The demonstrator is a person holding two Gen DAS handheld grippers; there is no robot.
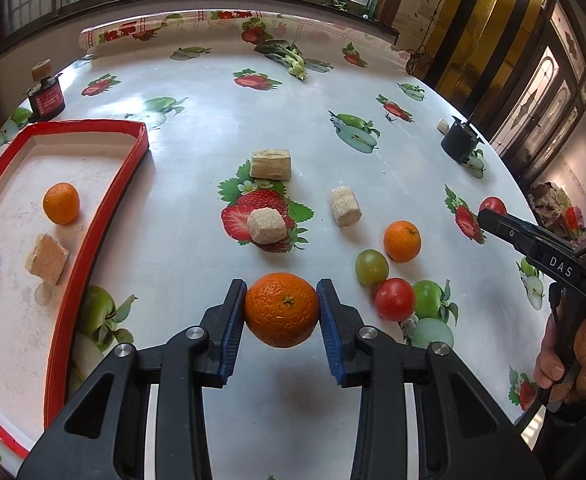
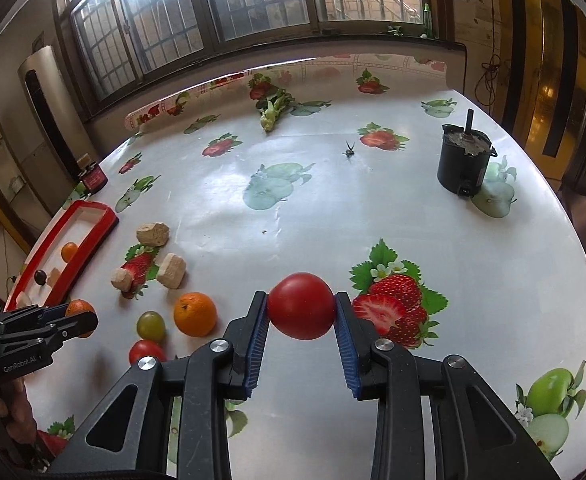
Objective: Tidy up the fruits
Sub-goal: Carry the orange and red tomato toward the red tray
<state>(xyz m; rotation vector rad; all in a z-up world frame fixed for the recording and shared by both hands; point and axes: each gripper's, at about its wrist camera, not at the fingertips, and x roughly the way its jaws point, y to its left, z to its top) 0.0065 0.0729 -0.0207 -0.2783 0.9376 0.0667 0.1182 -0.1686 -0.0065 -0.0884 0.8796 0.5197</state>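
Left gripper clamps an orange above the table; red tray at its 10 o'clock (already one orange inside). Right gripper clamps a red tomato, loose fruits at its 9 o'clock

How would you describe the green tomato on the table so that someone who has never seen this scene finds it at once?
Start at the red tray on the table's left, then look right, past the orange in the left gripper, to a loose cluster of three fruits. The green tomato sits between an orange and a red tomato; it alone is real and green, not printed.
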